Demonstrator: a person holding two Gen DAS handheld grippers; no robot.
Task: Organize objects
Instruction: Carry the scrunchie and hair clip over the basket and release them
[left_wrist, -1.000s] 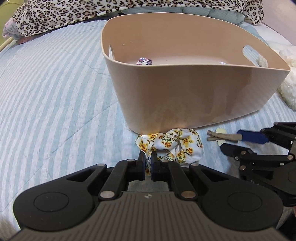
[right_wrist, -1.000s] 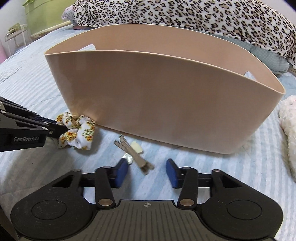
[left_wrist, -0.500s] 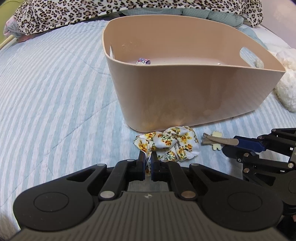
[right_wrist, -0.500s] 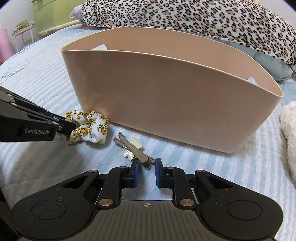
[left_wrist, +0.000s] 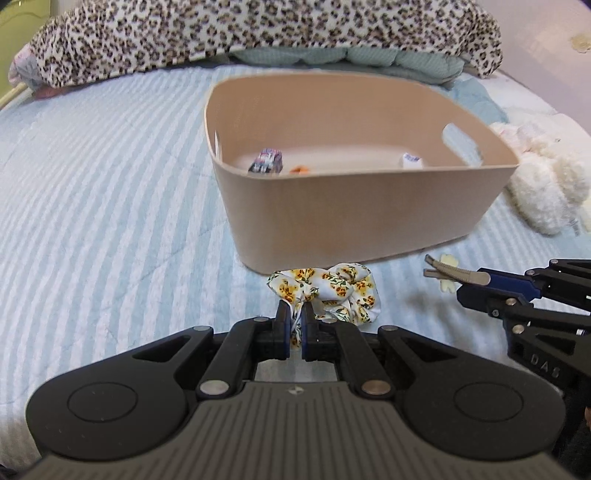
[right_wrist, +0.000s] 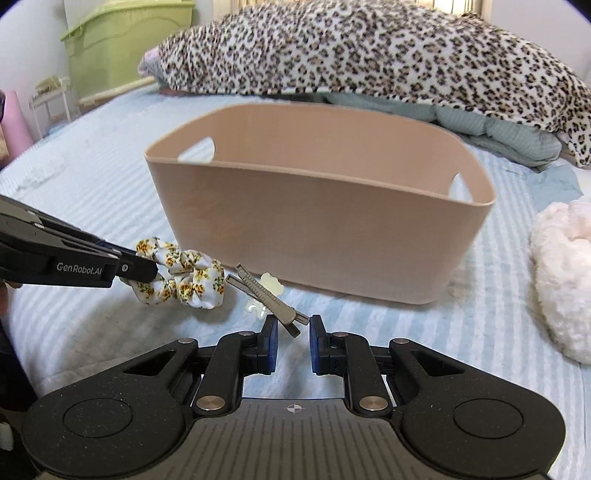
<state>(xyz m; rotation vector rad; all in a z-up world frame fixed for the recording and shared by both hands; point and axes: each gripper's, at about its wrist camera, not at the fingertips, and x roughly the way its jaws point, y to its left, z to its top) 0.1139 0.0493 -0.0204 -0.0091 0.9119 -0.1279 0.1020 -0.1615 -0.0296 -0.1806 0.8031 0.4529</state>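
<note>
A tan plastic basket (left_wrist: 354, 218) stands on the striped bed; it also shows in the right wrist view (right_wrist: 314, 236). My left gripper (left_wrist: 294, 325) is shut on a white scrunchie with yellow flowers (left_wrist: 328, 288), lifted just in front of the basket; it also shows in the right wrist view (right_wrist: 181, 278). My right gripper (right_wrist: 291, 332) holds the end of a grey hair clip with a pale flower (right_wrist: 266, 293) between its pads, raised above the bed. The clip sticks out of the right gripper in the left wrist view (left_wrist: 454, 273).
Inside the basket lie a small printed packet (left_wrist: 266, 161), an orange bit (left_wrist: 299, 170) and a white item (left_wrist: 410, 160). A fluffy white plush (left_wrist: 543, 188) lies right of the basket. A leopard-print blanket (right_wrist: 369, 55) is heaped behind. A green bin (right_wrist: 122, 44) stands at far left.
Both grippers have pulled back and risen from the basket. The scrunchie and the hair clip have come up off the bed. The right jaws look a little wider than before.
</note>
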